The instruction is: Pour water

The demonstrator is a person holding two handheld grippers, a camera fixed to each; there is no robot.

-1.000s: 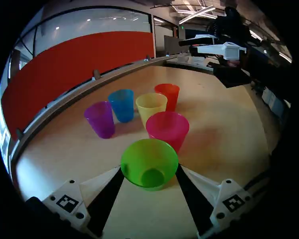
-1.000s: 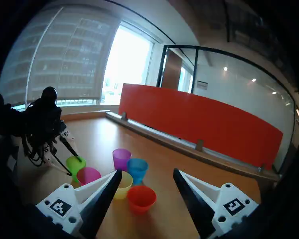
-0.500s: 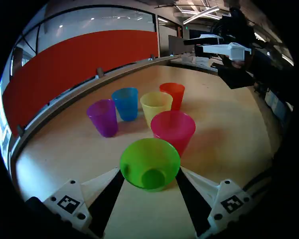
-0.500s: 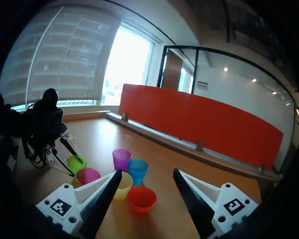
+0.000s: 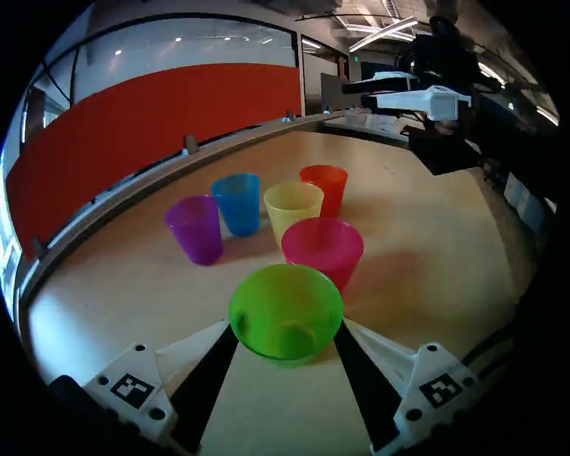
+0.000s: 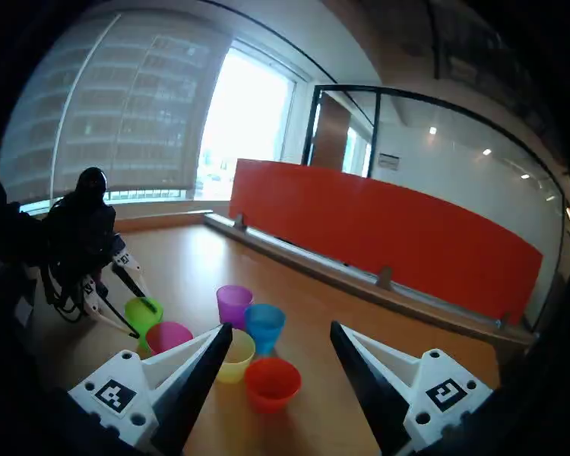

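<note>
Gripping green cup (image 5: pixel 286 308) by its sides, left gripper (image 5: pixel 284 325) holds it upright, probably ready to tip into pink cup (image 5: pixel 322 245) just beyond. Right gripper (image 6: pixel 279 326) hangs open, empty, above the worktop (image 6: pixel 186 258).

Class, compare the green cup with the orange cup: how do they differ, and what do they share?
The green cup sits between the fingers of the left hand-held gripper; the orange cup stands free. Seen from that gripper, the green cup is nearest, the orange cup at the far end of the group. Both are upright, open-topped cups.
</note>
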